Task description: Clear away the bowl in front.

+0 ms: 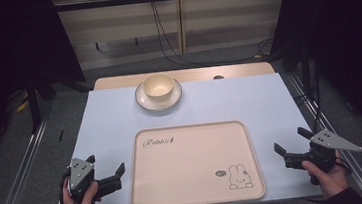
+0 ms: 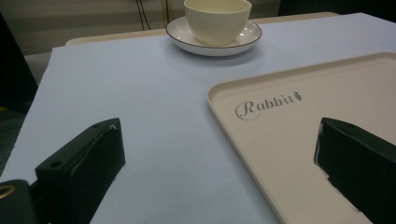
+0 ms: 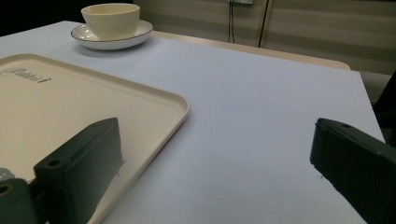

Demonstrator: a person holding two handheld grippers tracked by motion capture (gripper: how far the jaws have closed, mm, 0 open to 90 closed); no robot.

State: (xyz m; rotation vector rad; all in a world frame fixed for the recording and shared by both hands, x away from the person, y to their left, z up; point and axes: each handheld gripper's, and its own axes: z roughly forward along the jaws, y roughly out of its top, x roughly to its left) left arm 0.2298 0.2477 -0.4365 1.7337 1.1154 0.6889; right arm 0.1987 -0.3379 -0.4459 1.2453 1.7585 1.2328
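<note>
- Starting from the biggest thing: the table [image 1: 120, 113], pale blue top, carries all the work; I hold both grippers low at its near edge, one at each side.
- Tray [image 1: 195, 166], cream, printed with "Rabbit" lettering and a small rabbit, lies flat in the near middle between my two grippers. Nothing rests on it.
- Plate [image 1: 141, 100], white with a dark rim, sits at the far middle of the table, well apart from the tray's far edge.
- Bowl [image 1: 158, 86], cream, stands upright on that plate and looks empty as far as I can see.
- Left gripper [image 1: 106, 173]: jaws wide, nothing between them. In the left gripper view they straddle the tray's left rim, with the bowl far ahead between the two jaws.
- Right gripper [image 1: 294, 147]: jaws wide, nothing held. In the right gripper view they straddle the tray's right rim; bowl and plate lie far off, up at that view's left.
- Step in hand, as I judge it: the start pose, before any reach. Neither gripper touches anything.
- Likely job: bring bowl and plate onto the tray; that is my reading only.
- Next move calls for a long forward reach over or past the tray, jaws kept wide, then a close on the bowl's wall or the plate's rim.
- Watch point: the bowl sits loose on the plate, so a pull on the plate alone could slide it.
</note>
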